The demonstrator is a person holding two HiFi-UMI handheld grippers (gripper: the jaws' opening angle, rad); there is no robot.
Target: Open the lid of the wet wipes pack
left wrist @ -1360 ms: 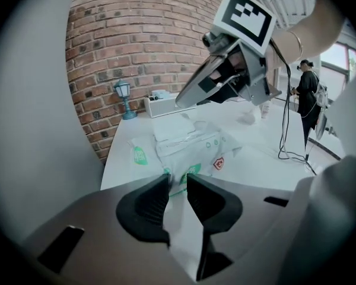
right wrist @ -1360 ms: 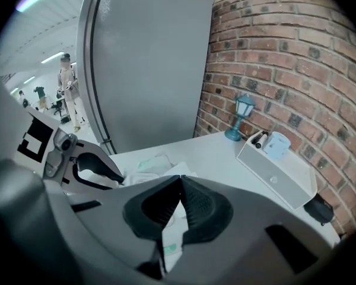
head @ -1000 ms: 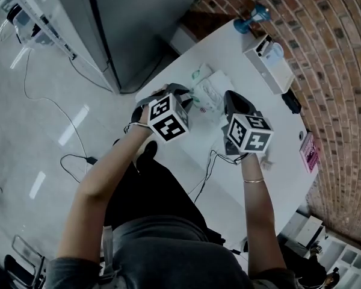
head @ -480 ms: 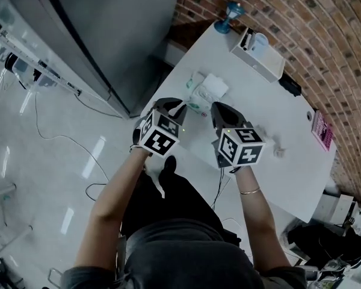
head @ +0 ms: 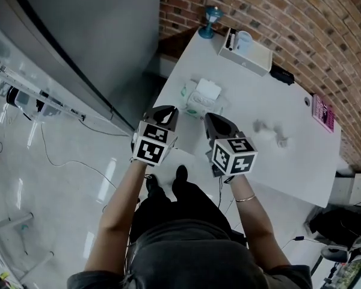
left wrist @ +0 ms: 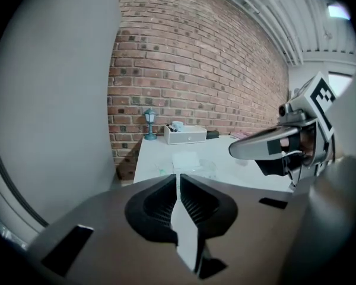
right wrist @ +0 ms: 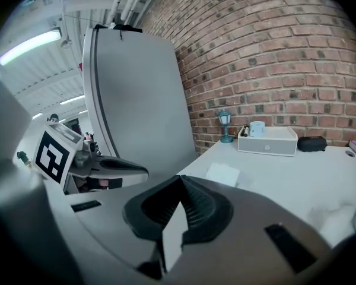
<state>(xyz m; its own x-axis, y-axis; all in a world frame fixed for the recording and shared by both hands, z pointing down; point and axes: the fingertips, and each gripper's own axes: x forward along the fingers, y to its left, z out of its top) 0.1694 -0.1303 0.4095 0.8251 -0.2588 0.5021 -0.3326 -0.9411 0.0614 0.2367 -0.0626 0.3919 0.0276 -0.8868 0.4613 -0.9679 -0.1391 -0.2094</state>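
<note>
Person seen from above, wearing a dark grey short-sleeved top (head: 186, 264); the sleeves end near the shoulders, leaving both forearms bare. Black trousers (head: 168, 212) and black shoes (head: 180, 176) show beyond the chest. A thin bangle (head: 248, 198) rings the right wrist. The left hand (head: 135, 144) and right hand (head: 219, 168) appear wrapped in something dark, glove or strap unclear.

The white table (head: 259, 98) bears a wet wipes pack (head: 203, 96), blue lamp (head: 212, 14), white box (head: 248, 54), black pouch (head: 281, 75) and pink book (head: 322, 113)
</note>
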